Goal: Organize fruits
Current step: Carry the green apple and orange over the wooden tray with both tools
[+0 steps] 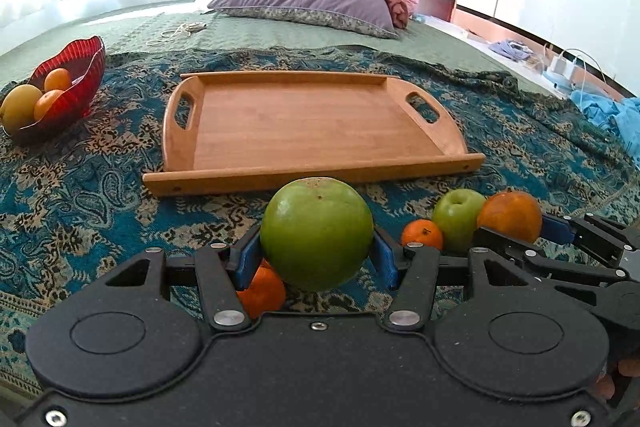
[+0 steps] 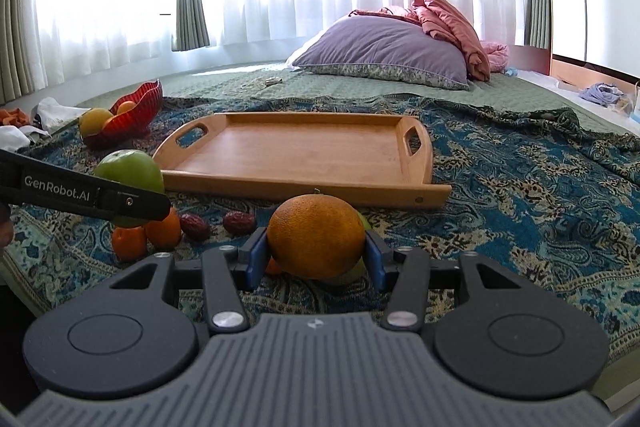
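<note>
Fruit stock, laid out on a bed under a blue paisley-patterned cloth (image 1: 100,187).

Left tool (image 1: 316,253): blue pads pinching a large round green apple (image 1: 316,233), lifted clear of the cloth, one dimpled end up, so its axis stands about upright. A small orange mandarin (image 1: 262,291) lies below it.

Right tool (image 2: 316,255): blue pads pinching a round orange (image 2: 316,237), stem nub uppermost.

Loose on the cloth: a smaller green apple (image 1: 458,217) with stem dimple up, a small mandarin (image 1: 422,233) touching it, and two dark red dates (image 2: 216,223).

Rectangular wooden tray with cut-out handles (image 1: 312,127): beyond the tools, long axis running left to right.

Red ribbed glass bowl (image 1: 76,83): far left, holding a yellow fruit (image 1: 20,107) and two mandarins.
</note>
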`<state>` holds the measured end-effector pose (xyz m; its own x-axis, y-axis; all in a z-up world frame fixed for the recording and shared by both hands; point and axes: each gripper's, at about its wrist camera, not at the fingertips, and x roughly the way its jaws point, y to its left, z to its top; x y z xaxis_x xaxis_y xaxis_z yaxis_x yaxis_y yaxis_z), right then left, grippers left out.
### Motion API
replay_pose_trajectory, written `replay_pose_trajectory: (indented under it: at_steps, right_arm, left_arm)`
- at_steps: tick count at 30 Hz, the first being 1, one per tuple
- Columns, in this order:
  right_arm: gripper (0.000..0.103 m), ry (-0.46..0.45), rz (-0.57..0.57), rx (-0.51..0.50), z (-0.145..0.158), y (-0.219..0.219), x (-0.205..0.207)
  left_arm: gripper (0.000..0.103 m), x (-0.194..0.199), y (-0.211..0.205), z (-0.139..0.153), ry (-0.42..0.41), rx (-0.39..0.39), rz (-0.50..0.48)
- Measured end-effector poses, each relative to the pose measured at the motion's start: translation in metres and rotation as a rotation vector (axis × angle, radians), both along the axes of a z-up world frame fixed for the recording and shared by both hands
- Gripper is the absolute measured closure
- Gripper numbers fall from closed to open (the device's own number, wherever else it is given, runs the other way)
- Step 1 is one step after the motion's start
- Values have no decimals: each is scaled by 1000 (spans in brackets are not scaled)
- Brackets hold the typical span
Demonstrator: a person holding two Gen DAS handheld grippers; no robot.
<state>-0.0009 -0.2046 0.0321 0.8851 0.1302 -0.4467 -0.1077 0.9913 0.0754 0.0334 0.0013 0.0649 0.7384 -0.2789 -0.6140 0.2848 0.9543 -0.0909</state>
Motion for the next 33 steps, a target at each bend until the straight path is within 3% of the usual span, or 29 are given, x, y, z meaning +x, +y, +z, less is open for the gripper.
replay_pose_trajectory:
  at_steps: [13, 33]
  right_arm:
    - [50, -19, -4, 8, 10, -3, 12]
    - [50, -22, -1, 9, 30, -4, 76]
  left_arm:
    - [49, 19, 7, 10, -20, -18, 32]
    - [49, 86, 9, 28, -68, -27, 90]
